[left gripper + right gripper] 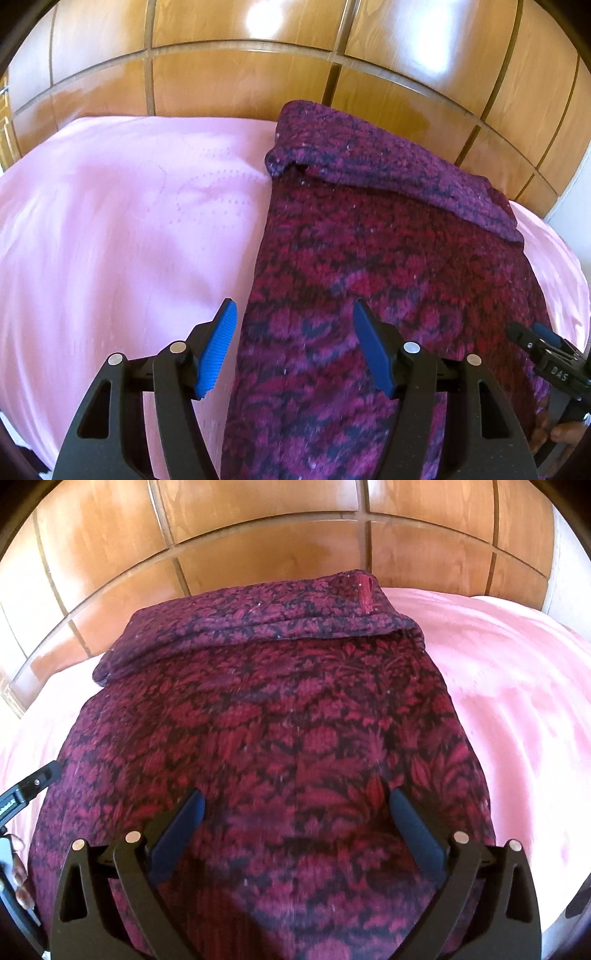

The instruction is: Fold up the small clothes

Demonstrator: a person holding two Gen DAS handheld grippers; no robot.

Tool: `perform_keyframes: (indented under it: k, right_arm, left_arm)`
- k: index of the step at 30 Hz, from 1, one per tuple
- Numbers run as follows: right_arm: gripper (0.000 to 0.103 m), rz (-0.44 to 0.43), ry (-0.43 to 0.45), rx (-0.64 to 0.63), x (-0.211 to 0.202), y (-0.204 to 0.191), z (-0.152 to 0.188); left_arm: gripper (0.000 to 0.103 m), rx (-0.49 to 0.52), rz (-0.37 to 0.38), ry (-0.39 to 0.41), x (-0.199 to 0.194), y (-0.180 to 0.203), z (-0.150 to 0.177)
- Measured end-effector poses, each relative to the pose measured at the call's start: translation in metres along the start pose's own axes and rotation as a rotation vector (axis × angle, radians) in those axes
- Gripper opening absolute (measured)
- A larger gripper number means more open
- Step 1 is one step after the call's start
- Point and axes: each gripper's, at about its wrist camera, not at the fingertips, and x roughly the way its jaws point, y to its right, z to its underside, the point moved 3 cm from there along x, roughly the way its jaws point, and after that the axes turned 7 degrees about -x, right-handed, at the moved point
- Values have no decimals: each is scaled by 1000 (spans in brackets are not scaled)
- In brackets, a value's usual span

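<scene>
A dark red and purple patterned knit garment (388, 258) lies flat on a pink bed cover (122, 221), with its far end folded back toward me as a band (388, 166). My left gripper (291, 325) is open and empty above the garment's left edge. In the right wrist view the garment (280, 716) fills the middle, its folded band (258, 627) at the far end. My right gripper (295, 805) is open and empty above the garment's near part. The right gripper's tip shows at the right edge of the left wrist view (539, 347); the left gripper's tip shows at the left edge of the right wrist view (33, 782).
A glossy wooden panelled headboard or wardrobe (258, 81) stands just behind the bed; it also shows in the right wrist view (277, 546). Pink cover (517, 701) extends to the right of the garment. A white wall strip (565, 572) is at far right.
</scene>
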Motion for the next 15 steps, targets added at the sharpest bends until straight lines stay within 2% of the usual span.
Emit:
perform_keyframes:
  k: [6, 11, 15]
  right_arm:
    - [100, -27, 13, 18, -25, 9, 12]
    - [100, -14, 40, 74, -46, 30, 19]
    - [96, 14, 48, 97, -60, 45, 28]
  left_arm:
    - [64, 10, 3, -22, -7, -7, 13]
    - [64, 23, 0, -42, -13, -15, 26]
    - [64, 15, 29, -70, -20, -27, 41]
